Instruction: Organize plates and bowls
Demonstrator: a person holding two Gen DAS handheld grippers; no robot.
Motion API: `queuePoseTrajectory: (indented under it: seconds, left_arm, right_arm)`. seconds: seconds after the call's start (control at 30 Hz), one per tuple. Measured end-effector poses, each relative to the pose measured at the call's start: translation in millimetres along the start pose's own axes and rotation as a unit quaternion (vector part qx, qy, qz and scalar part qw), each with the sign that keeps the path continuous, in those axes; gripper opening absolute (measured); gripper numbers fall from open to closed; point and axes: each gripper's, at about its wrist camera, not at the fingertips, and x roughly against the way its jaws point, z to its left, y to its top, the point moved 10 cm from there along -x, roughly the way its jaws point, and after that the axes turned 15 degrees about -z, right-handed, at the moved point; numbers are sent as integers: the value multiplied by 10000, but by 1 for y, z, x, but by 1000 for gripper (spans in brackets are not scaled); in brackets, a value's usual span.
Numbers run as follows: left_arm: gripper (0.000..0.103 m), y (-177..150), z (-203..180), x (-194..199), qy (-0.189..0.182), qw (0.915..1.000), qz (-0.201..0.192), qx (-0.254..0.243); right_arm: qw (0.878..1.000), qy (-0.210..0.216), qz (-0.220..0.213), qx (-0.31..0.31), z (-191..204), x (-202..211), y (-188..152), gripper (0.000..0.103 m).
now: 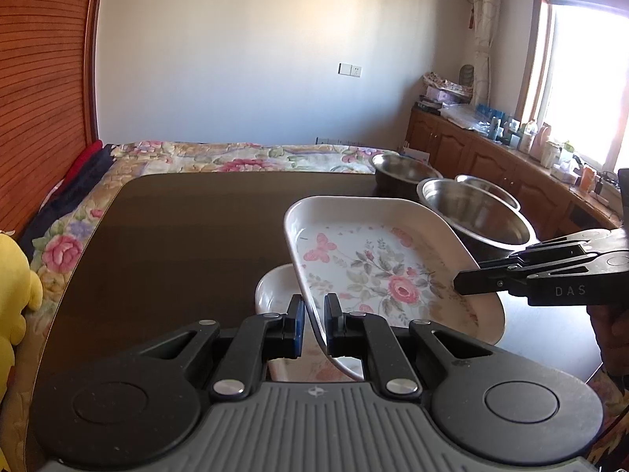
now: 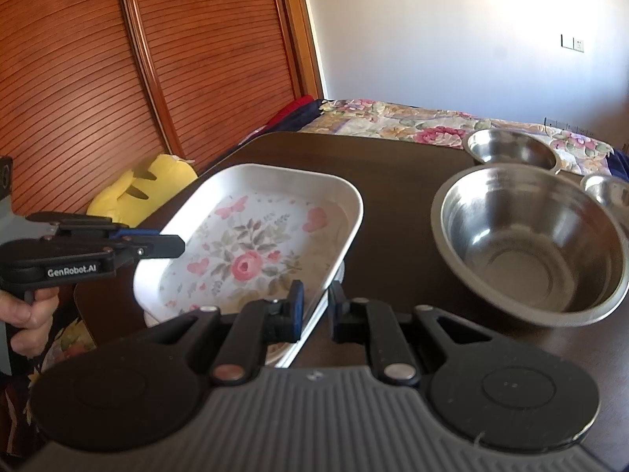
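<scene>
We hold both grippers low, facing each other w/ jaws fairly narrow. Left gripper has its jaws either side of a dish rim; can't tell if pads touch. Right gripper likewise straddles the opposite rim, small gap showing. Our left hand wraps the handle, fingers curled.

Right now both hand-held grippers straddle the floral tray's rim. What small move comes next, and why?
Probably lower the white rectangular floral tray level onto the white dish beneath it. It hangs tilted, with the left hand-held gripper and the right hand-held gripper each straddling a rim edge, and the three steel bowls stand clear to the right.
</scene>
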Motion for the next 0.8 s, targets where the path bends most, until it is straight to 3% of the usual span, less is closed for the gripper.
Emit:
queuePoseTrajectory:
  seconds: [0.5, 0.8]
  left_arm:
    - [11, -19, 12, -2, 151, 9998, 70, 57]
    - [11, -22, 11, -2, 195, 9998, -16, -40]
  right_arm:
    - [9998, -79, -167, -101, 5, -9, -12, 14]
    - [9975, -364, -598, -60, 7, -6, -18, 15]
